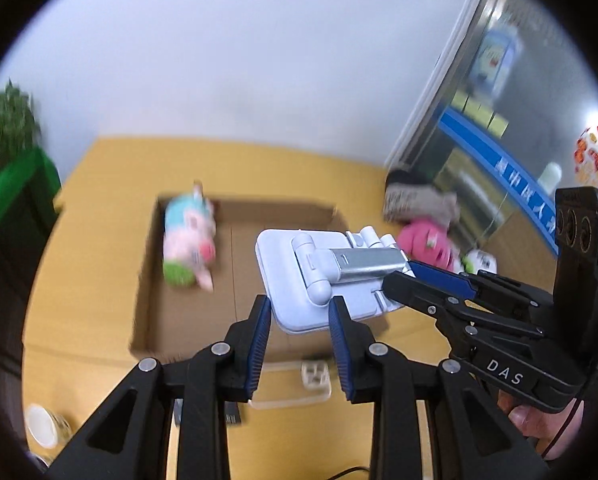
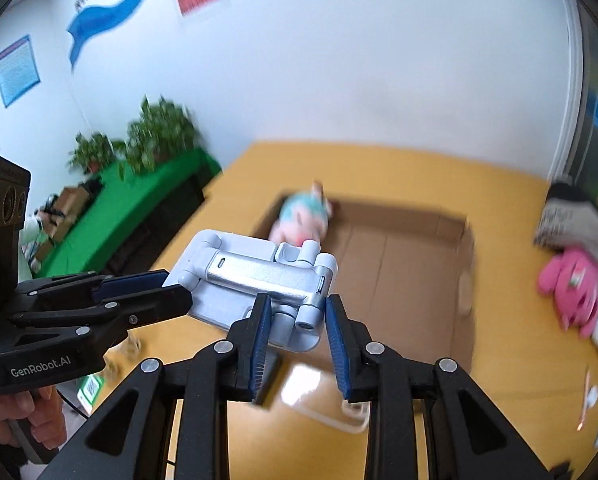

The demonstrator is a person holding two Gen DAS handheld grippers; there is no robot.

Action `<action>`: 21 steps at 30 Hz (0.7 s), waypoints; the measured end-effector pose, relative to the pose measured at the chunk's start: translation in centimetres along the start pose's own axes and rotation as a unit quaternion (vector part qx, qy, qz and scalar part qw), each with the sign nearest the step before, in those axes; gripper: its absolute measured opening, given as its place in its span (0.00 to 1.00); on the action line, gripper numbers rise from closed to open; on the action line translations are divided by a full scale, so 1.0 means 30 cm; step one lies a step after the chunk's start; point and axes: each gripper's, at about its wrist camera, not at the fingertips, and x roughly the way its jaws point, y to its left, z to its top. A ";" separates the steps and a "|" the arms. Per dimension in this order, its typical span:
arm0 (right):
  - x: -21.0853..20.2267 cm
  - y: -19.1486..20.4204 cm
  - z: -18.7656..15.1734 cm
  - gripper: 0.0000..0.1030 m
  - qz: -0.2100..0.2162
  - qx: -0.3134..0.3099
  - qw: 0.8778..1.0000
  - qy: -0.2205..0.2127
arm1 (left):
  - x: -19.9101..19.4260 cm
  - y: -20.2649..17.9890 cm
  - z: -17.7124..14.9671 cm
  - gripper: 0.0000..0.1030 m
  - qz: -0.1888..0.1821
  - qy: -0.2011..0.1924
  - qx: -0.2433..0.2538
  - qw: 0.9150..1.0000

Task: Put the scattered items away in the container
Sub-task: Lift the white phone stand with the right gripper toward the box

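Observation:
A white and silver folding stand (image 1: 299, 264) (image 2: 255, 272) hangs in the air over the near edge of an open cardboard box (image 1: 147, 280) (image 2: 463, 272). My left gripper (image 1: 299, 308) (image 2: 175, 284) is shut on one edge of the stand's plate. My right gripper (image 2: 299, 304) (image 1: 395, 276) is shut on the hinge end. A pink and blue plush pig (image 1: 189, 240) (image 2: 303, 216) lies in the box's far left corner. A bright pink plush (image 1: 423, 240) (image 2: 575, 284) sits on the yellow table to the right of the box.
A grey and black fabric item (image 1: 415, 196) (image 2: 571, 216) lies behind the pink plush. A clear plastic tray (image 1: 295, 384) (image 2: 327, 400) rests on the table in front of the box. A green-topped bench with plants (image 2: 139, 200) stands at the left. A paper cup (image 1: 43, 424) is near left.

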 end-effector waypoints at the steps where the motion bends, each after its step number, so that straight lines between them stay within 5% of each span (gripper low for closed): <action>1: -0.034 0.015 0.034 0.29 -0.002 -0.006 1.000 -0.017 | -0.026 -0.007 0.023 0.28 0.000 -0.013 0.003 1.000; 9: -0.274 0.118 0.227 0.29 -0.012 -0.038 0.993 -0.116 | -0.264 -0.102 0.184 0.28 0.007 -0.113 0.033 0.993; 21: -0.491 0.186 0.343 0.29 -0.011 -0.057 0.980 -0.188 | -0.397 -0.202 0.272 0.28 0.009 -0.167 0.056 0.984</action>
